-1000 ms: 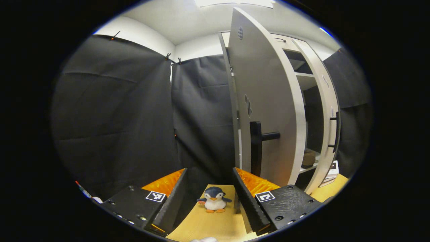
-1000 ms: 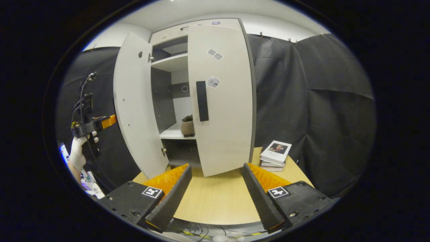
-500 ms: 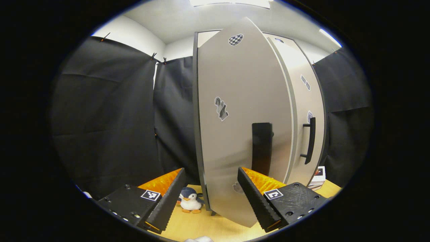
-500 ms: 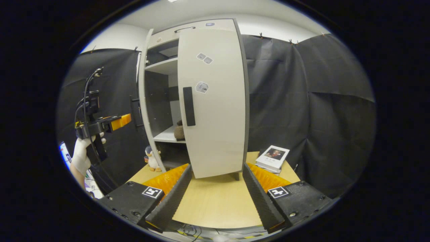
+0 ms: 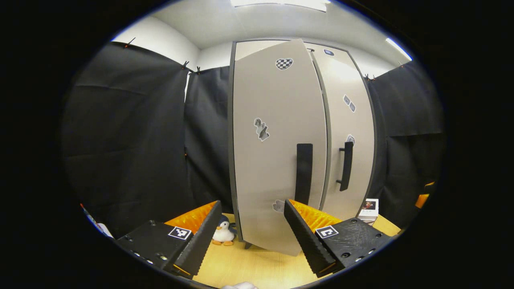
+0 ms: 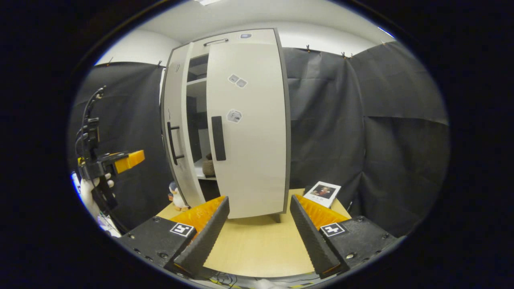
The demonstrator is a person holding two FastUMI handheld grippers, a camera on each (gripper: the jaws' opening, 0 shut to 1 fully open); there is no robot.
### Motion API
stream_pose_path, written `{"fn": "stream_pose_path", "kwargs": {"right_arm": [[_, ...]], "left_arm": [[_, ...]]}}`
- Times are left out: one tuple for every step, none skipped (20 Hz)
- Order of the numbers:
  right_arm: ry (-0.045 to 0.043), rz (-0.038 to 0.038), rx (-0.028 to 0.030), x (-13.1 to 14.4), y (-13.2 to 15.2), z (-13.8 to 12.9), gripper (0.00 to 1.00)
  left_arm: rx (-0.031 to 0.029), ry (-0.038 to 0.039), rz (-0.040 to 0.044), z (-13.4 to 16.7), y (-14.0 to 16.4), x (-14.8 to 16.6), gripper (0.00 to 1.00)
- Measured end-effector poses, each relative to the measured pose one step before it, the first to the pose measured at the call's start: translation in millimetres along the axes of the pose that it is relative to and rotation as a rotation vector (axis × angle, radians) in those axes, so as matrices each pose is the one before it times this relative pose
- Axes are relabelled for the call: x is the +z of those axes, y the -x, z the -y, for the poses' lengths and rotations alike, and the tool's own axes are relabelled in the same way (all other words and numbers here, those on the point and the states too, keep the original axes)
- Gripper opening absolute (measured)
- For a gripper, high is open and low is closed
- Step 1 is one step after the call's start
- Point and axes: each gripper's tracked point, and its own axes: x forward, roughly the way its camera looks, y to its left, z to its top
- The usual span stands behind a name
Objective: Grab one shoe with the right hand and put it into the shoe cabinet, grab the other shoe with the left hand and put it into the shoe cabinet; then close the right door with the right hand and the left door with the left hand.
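Both grippers gape empty; I judge the stiff left door light, best pushed beside its handle.

toy penguin, books, wood table

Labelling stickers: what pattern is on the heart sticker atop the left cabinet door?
Black-and-white checkered heart sticker, clearest in the left gripper view.
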Motion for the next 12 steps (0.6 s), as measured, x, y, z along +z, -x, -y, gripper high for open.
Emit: {"fn": "stream_pose_path", "kwargs": {"right_arm": [[-0.00408, 0.00421, -0.00762, 1.36, -0.18, 1.54, 0.99], [-0.00436, 0.0062, -0.00767, 1.24, 0.12, 1.9, 0.99], [-0.00457, 0.00673, -0.00809, 2.31, 1.0, 0.75, 0.99], [-0.00354, 0.00429, -0.01025, 0.89, 1.44, 1.37, 0.99], [-0.00341, 0.00647, -0.00937, 1.59, 2.1, 0.21, 0.99], [-0.00126, 0.00667, -0.00758, 1.67, 1.3, -0.33, 1.0], [0.00332, 0.00728, -0.00733, 2.12, 1.73, -0.52, 0.99], [0.00287, 0.00652, -0.00695, 0.58, 2.37, -0.67, 0.99], [0.00226, 0.00644, -0.00166, 0.88, 1.3, -1.92, 0.99], [0.0018, 0.00467, -0.00045, -0.51, 1.51, -1.8, 0.99], [0.00237, 0.0075, 0.00286, 1.04, 2.46, -3.32, 0.99], [0.00349, 0.00767, 0.00076, 1.08, 3.13, -2.3, 0.99]], "left_arm": [[-0.00328, 0.00044, 0.00144, 1.82, 10.11, 0.16, 0.96], [-0.01092, 0.00175, -0.00086, 3.97, 8.94, -0.44, 0.96], [-0.00873, 0.00184, 0.00056, 3.6, 8.68, -0.36, 0.96], [-0.01175, 0.00359, -0.00104, 4.28, 8.56, -0.96, 0.96], [-0.00865, -0.00061, 0.00281, 3.18, 7.69, -0.75, 0.96], [-0.00777, -0.00069, 0.00251, 3.49, 7.05, -1.52, 0.96], [-0.01365, -0.00177, -0.00274, 4.59, 5.81, -2.88, 0.96], [-0.01125, -0.00666, -0.00954, 6.46, 5.12, -5.04, 0.96], [-0.00823, -0.00417, -0.0075, 4.66, 3.78, -4.35, 0.96], [-0.00592, -0.00276, 0.00258, 4.12, 2.83, -1.12, 0.96], [-0.01281, 0.00266, -0.00259, 4.35, 2.72, -1.11, 0.96], [-0.00713, 0.00466, -0.00013, 3.41, 1.67, -1.32, 0.96]]}}
